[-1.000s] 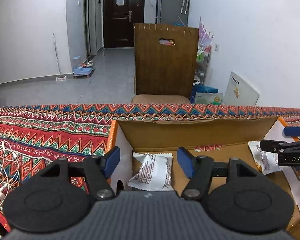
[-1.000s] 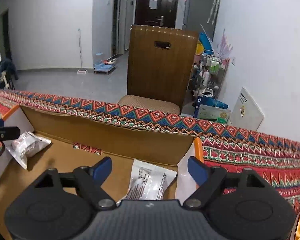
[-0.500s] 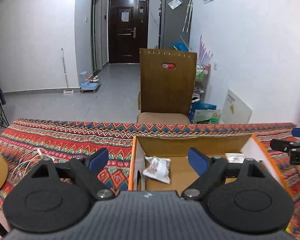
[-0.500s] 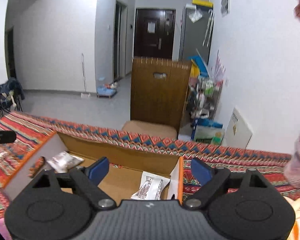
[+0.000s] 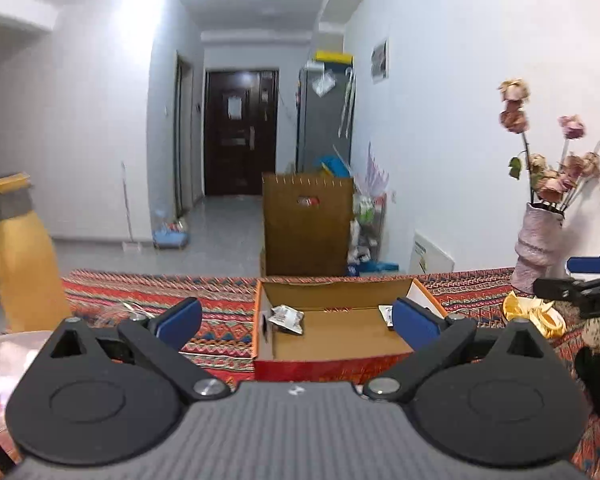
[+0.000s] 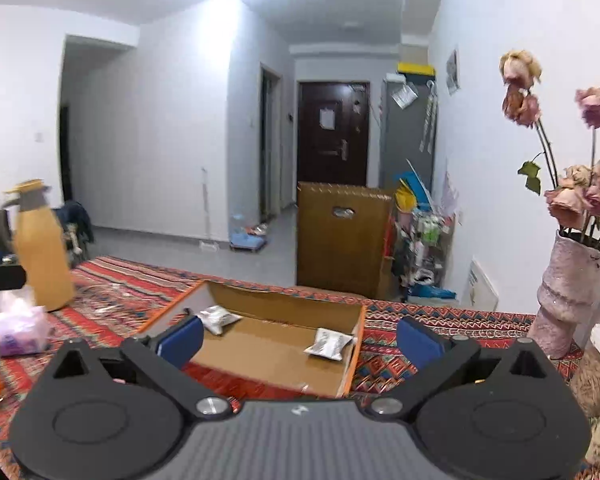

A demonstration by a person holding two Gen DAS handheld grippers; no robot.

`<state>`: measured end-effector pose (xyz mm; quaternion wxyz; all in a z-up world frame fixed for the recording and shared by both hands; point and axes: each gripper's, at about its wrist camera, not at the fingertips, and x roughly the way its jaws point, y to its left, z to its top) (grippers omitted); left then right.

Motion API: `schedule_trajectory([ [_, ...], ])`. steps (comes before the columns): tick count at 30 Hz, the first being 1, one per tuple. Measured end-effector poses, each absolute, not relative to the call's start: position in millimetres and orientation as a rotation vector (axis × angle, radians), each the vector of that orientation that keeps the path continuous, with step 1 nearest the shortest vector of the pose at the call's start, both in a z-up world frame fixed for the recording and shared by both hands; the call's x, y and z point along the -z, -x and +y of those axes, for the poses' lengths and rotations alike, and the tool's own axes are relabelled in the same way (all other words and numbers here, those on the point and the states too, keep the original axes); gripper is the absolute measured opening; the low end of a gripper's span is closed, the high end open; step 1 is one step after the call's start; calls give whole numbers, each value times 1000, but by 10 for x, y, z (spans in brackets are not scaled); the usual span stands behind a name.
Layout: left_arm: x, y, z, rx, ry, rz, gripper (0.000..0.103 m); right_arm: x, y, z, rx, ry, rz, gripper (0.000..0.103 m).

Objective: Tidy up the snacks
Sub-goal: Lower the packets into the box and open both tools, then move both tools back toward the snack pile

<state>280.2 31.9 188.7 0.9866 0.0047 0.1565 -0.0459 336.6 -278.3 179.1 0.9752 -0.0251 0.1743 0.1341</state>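
Two white snack packets lie in an open cardboard box (image 6: 352, 344) on a patterned tablecloth (image 6: 440, 320), one packet (image 6: 218, 318) at the box's left end and the other (image 6: 329, 344) against its right wall, well apart from each other. Both grippers hang back on the near side of the box, above the cloth: the left gripper (image 5: 296, 316) and the right gripper (image 6: 300, 338) each stand with jaws spread wide and nothing between them. Beyond the box's left end are a yellow jug (image 6: 42, 248) and a pale purple bag (image 6: 16, 330); beyond its right end, a vase of dried roses (image 6: 566, 292) and some crumpled yellow wrapping (image 5: 534, 314). With both packets already boxed, the job looks largely done. Any further pick, perhaps the bag or the wrapping, would best be made low and square-on, closing gently on soft film, with a wide berth for the top-heavy vase on the right.
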Motion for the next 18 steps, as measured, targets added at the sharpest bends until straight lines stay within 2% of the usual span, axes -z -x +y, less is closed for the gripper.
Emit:
schedule_trajectory([
  [5,-1637,-2064,227,74,-5,249,103,-1612,-2650,-2837,-254,78,283,103],
  [11,-1189,-1347,234,69,29,230,103,-1083,-1798,-2838,-243,20,260,103],
  [18,-426,-809,311,53,33,339,103,-243,-923,-2645,-135,-57,320,103],
])
